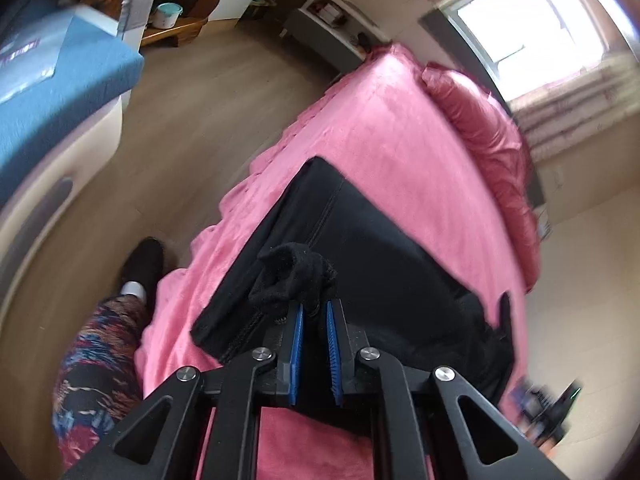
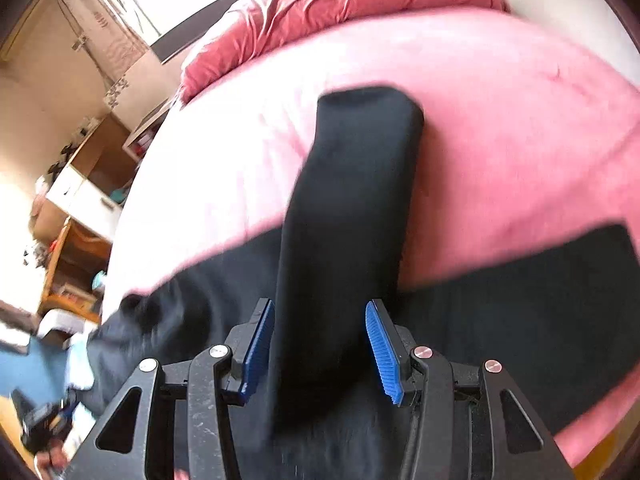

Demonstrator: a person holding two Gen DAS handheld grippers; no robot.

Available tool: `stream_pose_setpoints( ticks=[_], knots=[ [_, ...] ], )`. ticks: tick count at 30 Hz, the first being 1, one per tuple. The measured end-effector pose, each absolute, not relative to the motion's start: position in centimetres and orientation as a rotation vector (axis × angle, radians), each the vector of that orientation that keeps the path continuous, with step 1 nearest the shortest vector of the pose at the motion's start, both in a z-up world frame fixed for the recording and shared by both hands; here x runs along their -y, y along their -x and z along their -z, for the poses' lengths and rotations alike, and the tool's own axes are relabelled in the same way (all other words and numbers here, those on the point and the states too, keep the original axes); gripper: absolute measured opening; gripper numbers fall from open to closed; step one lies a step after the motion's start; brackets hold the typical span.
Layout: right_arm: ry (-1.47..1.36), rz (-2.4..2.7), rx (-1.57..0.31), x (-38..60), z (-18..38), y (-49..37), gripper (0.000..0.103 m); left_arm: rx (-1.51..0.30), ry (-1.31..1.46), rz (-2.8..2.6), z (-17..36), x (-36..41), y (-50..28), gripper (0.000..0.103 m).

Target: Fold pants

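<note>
Right now the black pants [image 1: 372, 240] lie spread on the pink blanket [image 1: 384, 128] that covers the bed, close to the bed's near edge. The left gripper [image 1: 314, 312] has its blue fingers [image 1: 296, 344] squeezed on a bunched bit of the pants, and that bit sticks up in a little lump above the fingers. The rest of the cloth lies flat on the bed past it. In the right view, one long strip of the pants [image 2: 352, 216] runs straight out from the right gripper [image 2: 320, 344] toward the middle of the bed, and more black cloth lies across the near edge on both sides. The right gripper's blue fingers [image 2: 382, 352] are spread wide apart, one on each side of that strip, not pressing it. A red quilt [image 2: 320, 4] is bunched up at the far end of the bed. A black shoe [image 1: 144, 264] stands on the wooden floor [image 1: 192, 120] beside the bed.
</note>
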State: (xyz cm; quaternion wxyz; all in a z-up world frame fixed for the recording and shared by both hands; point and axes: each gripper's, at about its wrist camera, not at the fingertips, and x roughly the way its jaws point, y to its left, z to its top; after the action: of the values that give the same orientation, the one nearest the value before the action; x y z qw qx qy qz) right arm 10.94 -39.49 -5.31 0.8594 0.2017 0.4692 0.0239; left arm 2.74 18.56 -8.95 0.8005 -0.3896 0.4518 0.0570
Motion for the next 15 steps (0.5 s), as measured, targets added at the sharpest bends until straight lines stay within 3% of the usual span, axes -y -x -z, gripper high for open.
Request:
stream_pose_setpoints(
  ticks=[7,15],
  knots=[
    [-0.313,0.033,-1.025,37.8,4.3,-22.5,0.049,-1.035,0.8,-0.137,10.7,-18.4,-2.7,0.013],
    [-0.139,0.142,-1.176,36.3,8.7,-31.9,0.054,-1.052,0.775,-0.132,10.9,-18.0,-3.2,0.015]
  ],
)
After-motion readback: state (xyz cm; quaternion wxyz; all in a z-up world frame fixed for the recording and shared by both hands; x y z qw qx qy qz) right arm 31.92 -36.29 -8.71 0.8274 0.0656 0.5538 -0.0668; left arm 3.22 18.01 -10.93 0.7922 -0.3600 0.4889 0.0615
